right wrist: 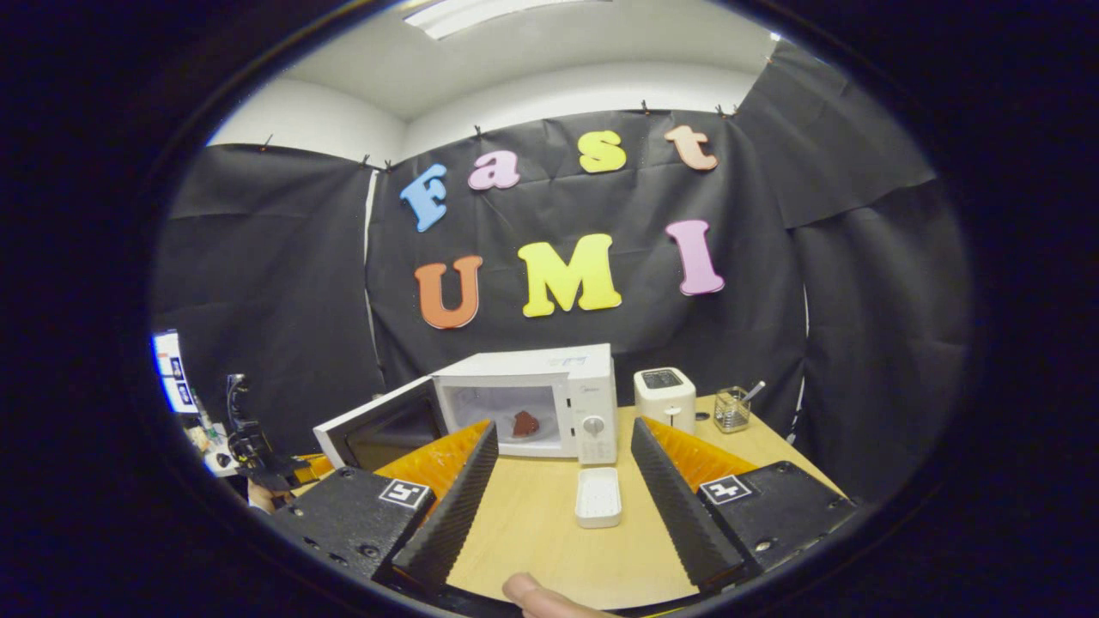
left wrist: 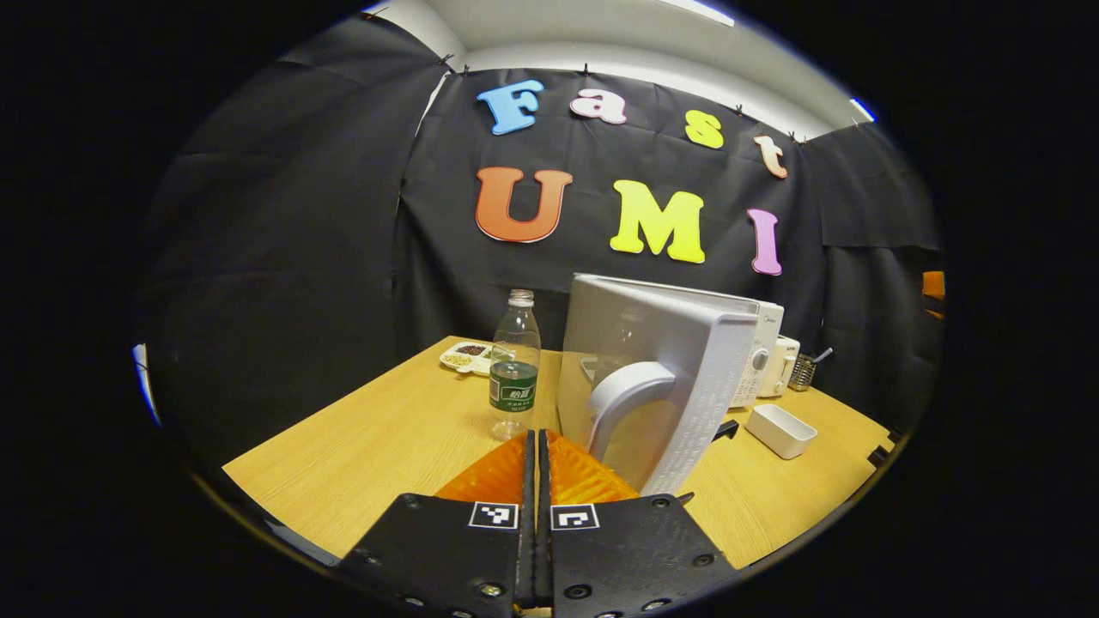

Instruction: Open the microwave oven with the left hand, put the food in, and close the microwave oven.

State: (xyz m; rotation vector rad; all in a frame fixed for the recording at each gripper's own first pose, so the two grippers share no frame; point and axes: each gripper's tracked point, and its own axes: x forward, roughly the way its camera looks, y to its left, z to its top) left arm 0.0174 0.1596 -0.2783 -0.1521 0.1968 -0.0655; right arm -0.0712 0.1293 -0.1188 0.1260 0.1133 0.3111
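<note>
The white microwave point(right wrist: 524, 399) stands at the back of the wooden table with its door point(right wrist: 378, 425) swung wide open to the left. A brown piece of food point(right wrist: 525, 423) lies inside on the turntable. My right gripper point(right wrist: 564, 424) is open and empty, well in front of the oven, pointing at its cavity. In the left gripper view the door's outer face point(left wrist: 678, 343) and its curved handle point(left wrist: 631, 395) are close ahead, slightly right. My left gripper point(left wrist: 537, 436) is shut with nothing between its fingers, just short of the door and left of the handle.
A water bottle point(left wrist: 515, 369) stands left of the door, with a small snack dish point(left wrist: 468, 354) behind it. A white rectangular tray point(right wrist: 598, 496) lies in front of the microwave. A toaster point(right wrist: 664, 396) and a glass with a utensil point(right wrist: 731, 408) stand to the right. A fingertip point(right wrist: 537, 592) shows at the bottom.
</note>
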